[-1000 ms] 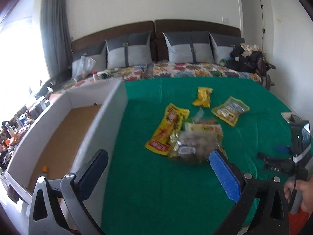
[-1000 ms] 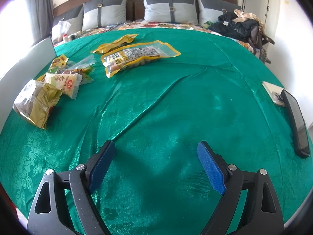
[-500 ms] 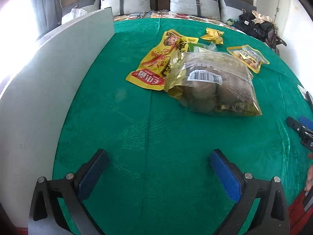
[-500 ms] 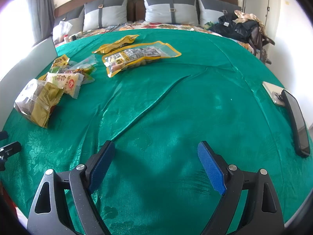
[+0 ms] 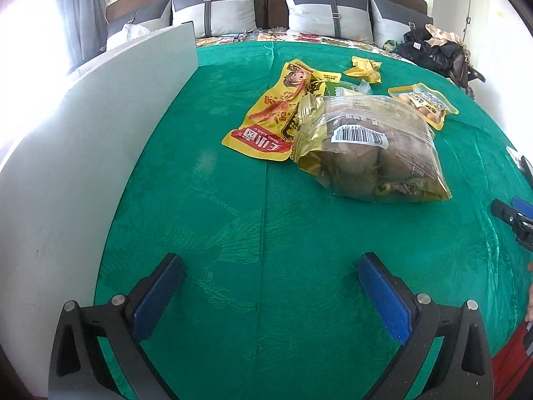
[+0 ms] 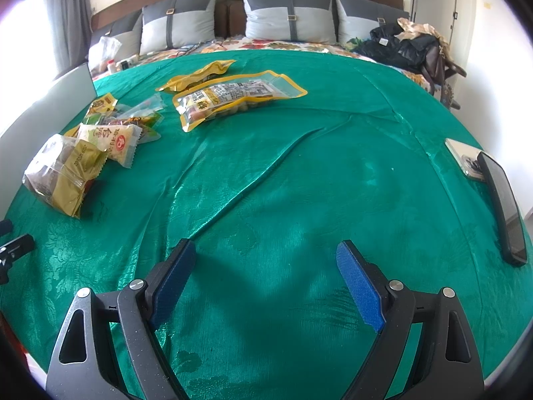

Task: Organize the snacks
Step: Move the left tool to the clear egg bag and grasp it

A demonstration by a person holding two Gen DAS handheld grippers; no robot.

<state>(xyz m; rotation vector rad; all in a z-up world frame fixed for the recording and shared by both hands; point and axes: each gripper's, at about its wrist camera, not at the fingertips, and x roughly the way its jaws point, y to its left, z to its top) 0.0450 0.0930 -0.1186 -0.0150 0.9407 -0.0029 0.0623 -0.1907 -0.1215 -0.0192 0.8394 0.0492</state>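
1. Green cloth [image 5: 233,233]: it covers the bed and fills both views. All snacks lie on it.
2. White box [image 5: 83,140]: its wall runs up the left of the left wrist view. It is the likely place for the snacks, though its inside is hidden here.
3. Clear bag [image 5: 369,150]: it lies centre-right in the left wrist view, barcode up, resting partly on the yellow pack [image 5: 276,123]. Its long axis runs from upper left to lower right, with the crimped gold end toward the box.
4. Nut pouch [image 6: 233,98]: it sits in the upper centre of the right wrist view, long axis left to right. Smaller packets [image 6: 113,133] cluster at left.
5. Left gripper [image 5: 269,286]: jaws wide apart, nothing between them, low over bare cloth short of the clear bag.
6. Right gripper [image 6: 266,276]: jaws wide apart and empty, over bare cloth at lower centre.
7. Step in hand, as judged: approach the clear bag with the left gripper. Advance toward the upper right, straddle the crimped end across the short axis, and close on the seam, not the bulging contents. Lift clear of the yellow pack before swinging left.
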